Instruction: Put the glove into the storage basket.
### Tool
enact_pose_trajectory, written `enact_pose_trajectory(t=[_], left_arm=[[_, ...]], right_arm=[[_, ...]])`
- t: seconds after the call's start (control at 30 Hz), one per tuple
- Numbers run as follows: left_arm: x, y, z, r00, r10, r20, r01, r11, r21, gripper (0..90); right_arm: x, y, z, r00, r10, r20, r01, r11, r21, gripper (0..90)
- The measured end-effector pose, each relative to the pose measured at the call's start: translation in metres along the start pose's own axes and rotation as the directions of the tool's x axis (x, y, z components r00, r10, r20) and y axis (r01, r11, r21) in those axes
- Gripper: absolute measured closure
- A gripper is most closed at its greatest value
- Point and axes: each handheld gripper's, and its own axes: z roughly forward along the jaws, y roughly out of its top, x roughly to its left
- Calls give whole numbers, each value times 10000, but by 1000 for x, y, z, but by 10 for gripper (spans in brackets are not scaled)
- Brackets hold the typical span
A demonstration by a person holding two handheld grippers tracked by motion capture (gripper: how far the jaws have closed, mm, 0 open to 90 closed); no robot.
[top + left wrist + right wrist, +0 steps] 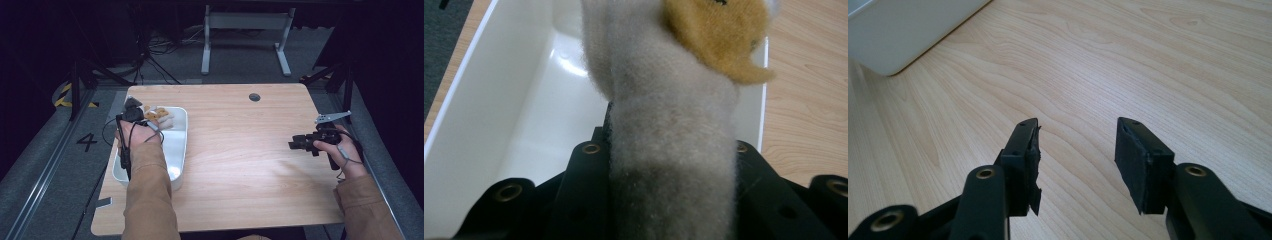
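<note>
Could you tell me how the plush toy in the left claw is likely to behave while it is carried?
The plush toy looks soft and fuzzy, so it probably squashes and droops beyond the left claw. It seems light and unlikely to slip or break over the white tub.

L tool (150,116) clamped, R tool (1078,150) agape
</note>
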Motion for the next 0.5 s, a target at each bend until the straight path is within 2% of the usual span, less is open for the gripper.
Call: enact_pose_trajectory(t=[0.13, 0.23, 0.3, 0.33, 0.47, 0.5], left_arm=[[-1, -3, 1, 9999, 42, 142, -41, 9999, -112, 704], [-2, -5, 3, 9999, 89, 101, -88, 9999, -56, 703], [0, -6, 6, 9999, -83, 103, 84, 9999, -55, 703], [1, -6, 7, 9999, -3, 103, 4, 10000, -49, 703], [4, -10, 15, 9997, -200, 152, 199, 9998, 76, 703], [6, -11, 18, 9999, -103, 130, 102, 9999, 114, 703]], right_arm=[[-1, -1, 2, 10000, -16, 32, 16, 10000, 80, 538], [1, -1, 4, 10000, -56, -13, 56, 9999, 120, 538], [1, -1, 4, 10000, -67, -34, 68, 9999, 122, 538], [1, -1, 4, 10000, -34, -69, 35, 9999, 125, 538], [-2, -2, 4, 9999, 77, -67, -77, 9999, 119, 539], [-3, -2, 4, 9999, 111, -52, -111, 9999, 109, 540]])
